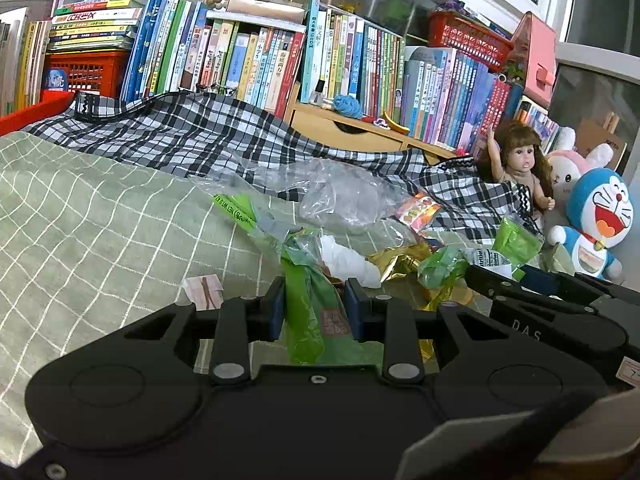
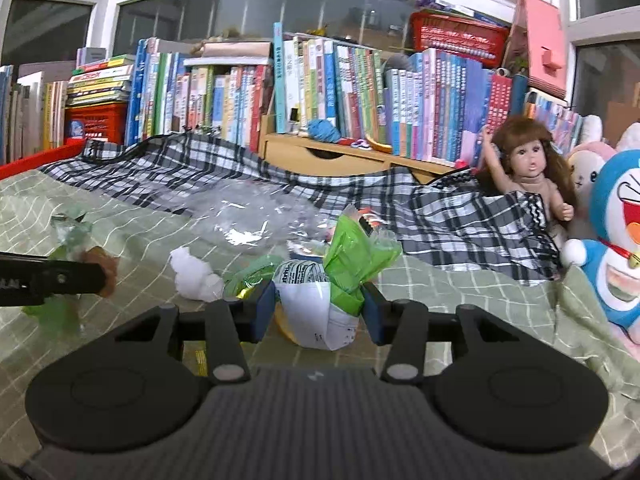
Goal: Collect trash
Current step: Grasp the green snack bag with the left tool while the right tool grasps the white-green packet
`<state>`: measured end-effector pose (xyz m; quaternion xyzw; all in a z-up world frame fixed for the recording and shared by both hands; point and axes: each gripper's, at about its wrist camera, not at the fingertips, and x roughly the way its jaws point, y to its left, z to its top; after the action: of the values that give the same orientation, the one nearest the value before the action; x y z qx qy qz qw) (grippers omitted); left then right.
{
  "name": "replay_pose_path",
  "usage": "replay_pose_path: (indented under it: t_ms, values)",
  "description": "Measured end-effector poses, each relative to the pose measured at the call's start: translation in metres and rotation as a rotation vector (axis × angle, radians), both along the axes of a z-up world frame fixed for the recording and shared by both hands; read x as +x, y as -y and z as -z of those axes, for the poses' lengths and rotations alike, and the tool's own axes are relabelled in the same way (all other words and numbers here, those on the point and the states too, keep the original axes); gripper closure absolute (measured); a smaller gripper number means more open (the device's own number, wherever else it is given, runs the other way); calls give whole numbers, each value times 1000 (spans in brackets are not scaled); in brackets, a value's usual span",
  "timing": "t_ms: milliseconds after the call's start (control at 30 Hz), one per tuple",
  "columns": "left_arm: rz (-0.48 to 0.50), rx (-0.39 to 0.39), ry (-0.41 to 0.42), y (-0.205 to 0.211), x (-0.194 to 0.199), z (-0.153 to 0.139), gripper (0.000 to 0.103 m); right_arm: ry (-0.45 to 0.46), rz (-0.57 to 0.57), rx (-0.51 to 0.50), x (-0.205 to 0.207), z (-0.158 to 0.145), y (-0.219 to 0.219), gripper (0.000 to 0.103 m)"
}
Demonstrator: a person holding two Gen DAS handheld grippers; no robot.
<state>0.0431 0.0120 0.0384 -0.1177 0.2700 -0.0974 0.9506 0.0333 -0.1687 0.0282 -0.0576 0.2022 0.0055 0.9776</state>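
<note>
Both grippers loaded up. Left gripper has its jaws pinched on a green wrapper; right gripper clamps a white carton with green plastic. Remaining trash sits mid-bed, near the plaid blanket.

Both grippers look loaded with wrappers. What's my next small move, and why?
Probably lift both clear of the bed. The left gripper pinches a green wrapper; the right gripper clamps a white-and-green packet. No bin shows in either view.
</note>
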Motion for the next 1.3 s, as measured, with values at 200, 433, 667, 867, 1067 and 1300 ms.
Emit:
replay_pose_path:
  t_ms: [200, 433, 667, 867, 1067, 1300]
  values:
    - [14, 14, 12, 1, -12, -7, 74, 36, 44, -19, -11, -8, 8, 52]
    - [36, 29, 34, 2, -28, -19, 74, 72, 72, -12, -25, -21, 17, 51]
    - [60, 74, 20, 11, -51, -15, 74, 74, 36, 8, -49, -23, 16, 51]
    - [88, 96, 4, 16, -71, -9, 74, 58, -9, 49, -75, -19, 14, 51]
    - [120, 129, 14, 22, -97, -12, 74, 44, -51, 97, -101, -17, 13, 51]
    - [160, 127, 5, 20, -129, -12, 74, 24, -110, 128, -131, -10, 11, 51]
